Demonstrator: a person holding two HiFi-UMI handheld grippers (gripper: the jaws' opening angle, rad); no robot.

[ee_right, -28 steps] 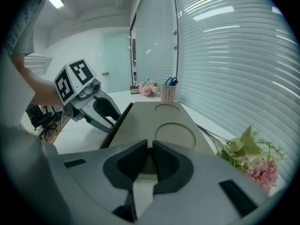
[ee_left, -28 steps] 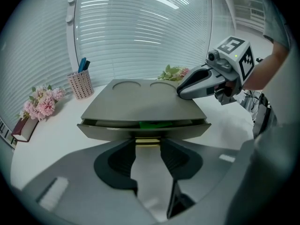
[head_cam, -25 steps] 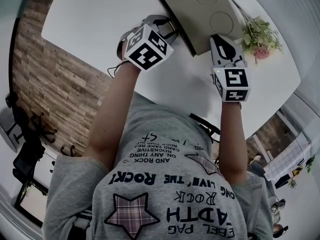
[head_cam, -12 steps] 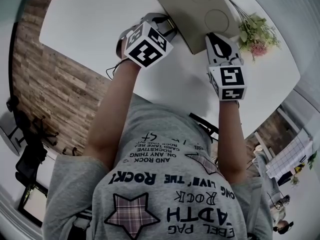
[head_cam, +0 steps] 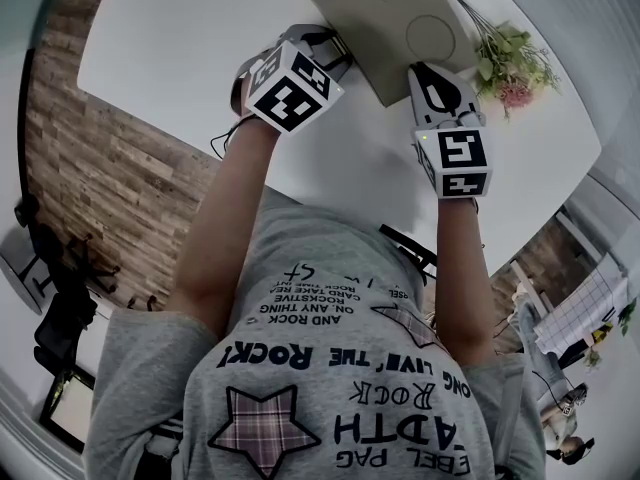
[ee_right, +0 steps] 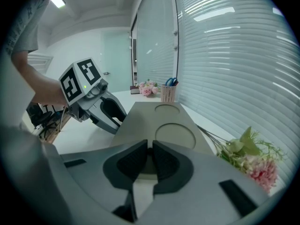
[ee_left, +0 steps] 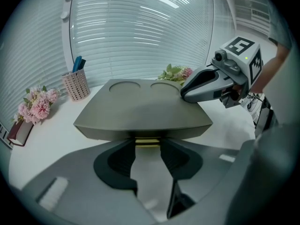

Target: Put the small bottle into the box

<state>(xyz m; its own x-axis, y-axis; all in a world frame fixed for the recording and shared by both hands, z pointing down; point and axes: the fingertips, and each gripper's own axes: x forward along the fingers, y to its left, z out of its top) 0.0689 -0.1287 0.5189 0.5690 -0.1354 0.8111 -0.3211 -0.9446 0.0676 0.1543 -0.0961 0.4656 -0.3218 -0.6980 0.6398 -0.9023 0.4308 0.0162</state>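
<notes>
A flat grey-beige box (head_cam: 385,28) with two round marks on its closed lid lies on the white table (head_cam: 200,28). My left gripper (head_cam: 335,48) is at the box's near edge. In the left gripper view its jaws (ee_left: 148,146) stand half apart, closed on a small gold clasp (ee_left: 148,140) at the front of the box (ee_left: 140,111). My right gripper (head_cam: 425,73) rests with its tips on the box's near right corner (ee_left: 187,93). In the right gripper view its jaws (ee_right: 150,146) are shut with nothing between them. No small bottle is in view.
A spray of artificial flowers (head_cam: 515,63) lies right of the box. Beyond the box, by the window blinds, stand a mesh pen cup (ee_left: 76,83), a pink flower bunch (ee_left: 37,104) and a book (ee_left: 18,130). The table's edge runs along the wooden floor at the left.
</notes>
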